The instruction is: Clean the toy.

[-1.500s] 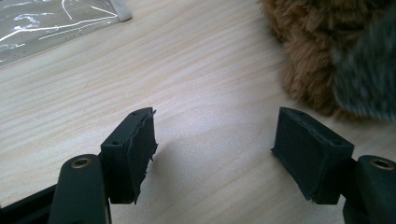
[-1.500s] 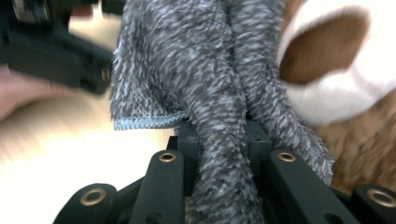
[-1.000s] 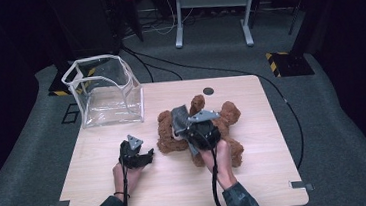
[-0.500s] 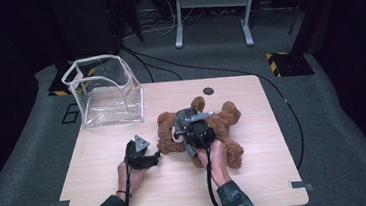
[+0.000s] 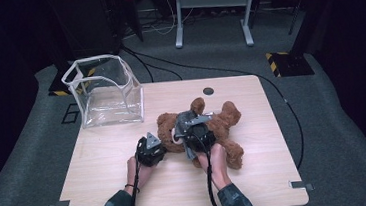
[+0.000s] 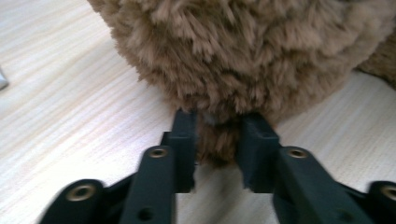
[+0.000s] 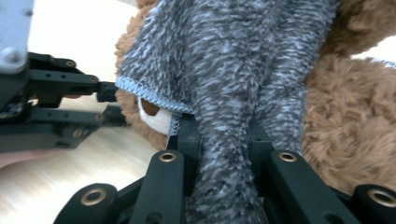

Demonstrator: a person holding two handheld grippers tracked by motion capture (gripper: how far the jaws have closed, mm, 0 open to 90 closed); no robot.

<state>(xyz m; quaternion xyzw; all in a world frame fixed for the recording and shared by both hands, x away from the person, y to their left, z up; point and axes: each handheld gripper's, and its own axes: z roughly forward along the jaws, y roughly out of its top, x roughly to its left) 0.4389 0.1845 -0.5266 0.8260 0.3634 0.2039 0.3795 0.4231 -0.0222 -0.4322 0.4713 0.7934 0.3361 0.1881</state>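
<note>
A brown teddy bear (image 5: 225, 122) lies on the wooden table (image 5: 108, 190), right of its middle. A grey fuzzy cloth (image 5: 182, 119) lies over the bear's head end. My right gripper (image 5: 189, 126) sits on top of the bear, shut on a fold of the grey cloth (image 7: 224, 70) that runs between its jaws (image 7: 222, 135). My left gripper (image 5: 160, 140) is at the bear's left side. Its jaws have just been closing, and now they pinch a tuft of the bear's fur (image 6: 243, 51) between the pads (image 6: 218, 133). The right gripper view shows the left gripper (image 7: 112, 105) at the left.
A clear plastic container (image 5: 105, 92) with a white rim stands open at the table's back left corner. A small dark round spot (image 5: 208, 90) marks the table behind the bear. Cables trail from both grippers toward the front edge.
My left gripper slid right up against the bear and closed on its fur. My right gripper, still holding the grey cloth, sank a little lower onto the bear.
</note>
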